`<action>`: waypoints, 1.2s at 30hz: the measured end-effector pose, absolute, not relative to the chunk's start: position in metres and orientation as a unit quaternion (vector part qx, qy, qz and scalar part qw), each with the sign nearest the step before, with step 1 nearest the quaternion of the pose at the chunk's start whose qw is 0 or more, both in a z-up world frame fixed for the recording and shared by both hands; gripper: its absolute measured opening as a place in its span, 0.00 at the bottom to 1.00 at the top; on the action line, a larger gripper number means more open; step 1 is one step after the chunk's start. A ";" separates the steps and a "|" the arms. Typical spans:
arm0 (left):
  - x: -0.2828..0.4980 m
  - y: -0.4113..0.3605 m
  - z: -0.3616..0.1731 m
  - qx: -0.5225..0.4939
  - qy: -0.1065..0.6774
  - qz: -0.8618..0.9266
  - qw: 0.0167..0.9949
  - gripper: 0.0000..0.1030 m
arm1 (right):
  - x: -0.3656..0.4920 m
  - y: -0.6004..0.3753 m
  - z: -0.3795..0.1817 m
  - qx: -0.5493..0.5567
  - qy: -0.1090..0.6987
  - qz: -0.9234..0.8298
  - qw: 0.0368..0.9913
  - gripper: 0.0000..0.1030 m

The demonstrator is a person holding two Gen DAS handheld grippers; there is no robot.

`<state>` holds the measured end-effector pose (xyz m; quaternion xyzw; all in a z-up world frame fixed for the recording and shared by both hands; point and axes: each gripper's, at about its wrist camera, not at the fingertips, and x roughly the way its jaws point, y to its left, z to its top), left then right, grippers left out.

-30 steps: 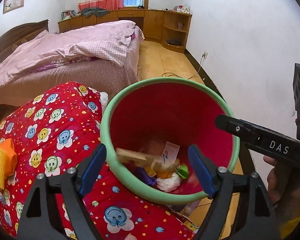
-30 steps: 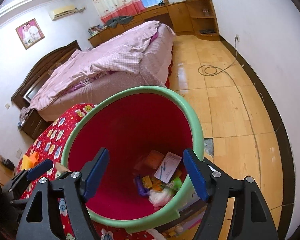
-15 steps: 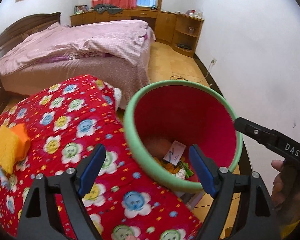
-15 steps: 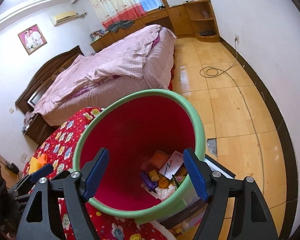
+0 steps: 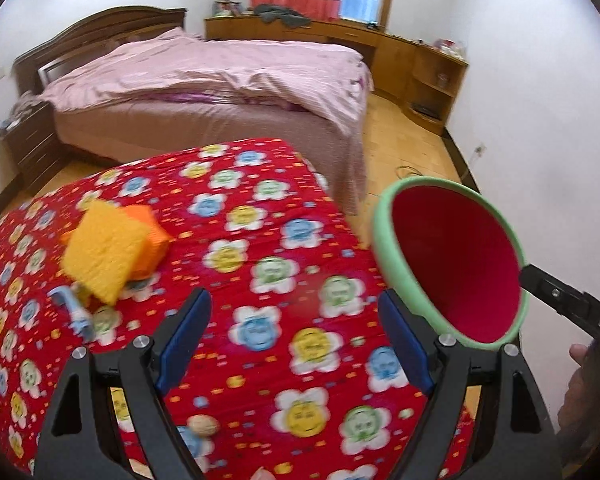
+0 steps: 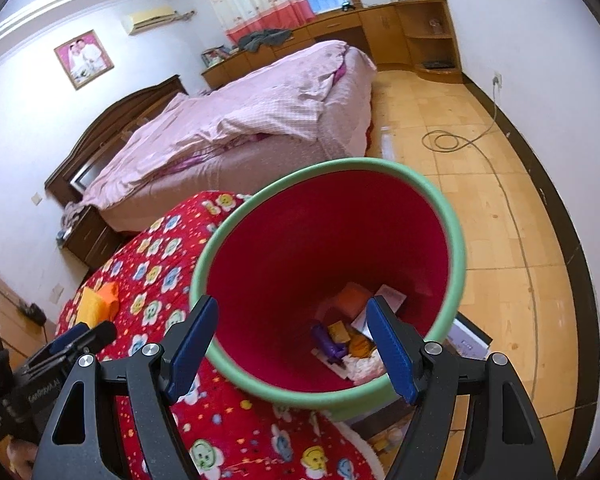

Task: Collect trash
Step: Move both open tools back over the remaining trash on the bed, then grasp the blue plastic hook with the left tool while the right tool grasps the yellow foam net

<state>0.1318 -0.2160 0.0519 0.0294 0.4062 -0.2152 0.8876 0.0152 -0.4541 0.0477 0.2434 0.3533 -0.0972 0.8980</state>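
Observation:
A red bin with a green rim (image 6: 456, 240) stands beside the red flowered cloth (image 5: 260, 280); it also shows at the right of the left wrist view (image 5: 380, 240). Trash (image 6: 348, 340) lies at its bottom: paper, a purple piece, orange bits. My right gripper (image 6: 292, 348) is open and empty above the bin's near rim. My left gripper (image 5: 296, 340) is open and empty above the cloth. On the cloth lie yellow and orange sponges (image 5: 104, 252), a blue item (image 5: 74, 312) and a small brown nut-like thing (image 5: 202, 426).
A bed with pink covers (image 5: 220, 80) stands behind the cloth. Wooden cabinets (image 6: 400, 28) line the far wall. A cable (image 6: 448, 140) lies coiled on the wood floor. A white wall runs along the right. Books or boxes (image 6: 468, 336) lie by the bin.
My left gripper has swung left, away from the bin, and now faces the cloth and the sponges. My right gripper has drawn back slightly and stays over the bin.

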 end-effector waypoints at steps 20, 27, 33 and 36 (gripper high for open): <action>0.177 -0.101 0.026 -0.005 0.418 -0.075 0.905 0.78 | 0.031 -0.414 0.035 0.218 0.379 -0.076 0.896 0.75; 0.194 -0.073 -0.005 -0.023 0.457 -0.032 0.889 0.60 | 0.039 -0.407 0.031 0.214 0.384 -0.067 0.896 0.75; 0.199 -0.065 -0.013 -0.029 0.463 -0.032 0.885 0.44 | 0.046 -0.399 0.031 0.209 0.387 -0.064 0.896 0.75; 0.197 -0.066 -0.013 -0.021 0.460 -0.032 0.887 0.31 | 0.049 -0.394 0.032 0.207 0.388 -0.060 0.896 0.75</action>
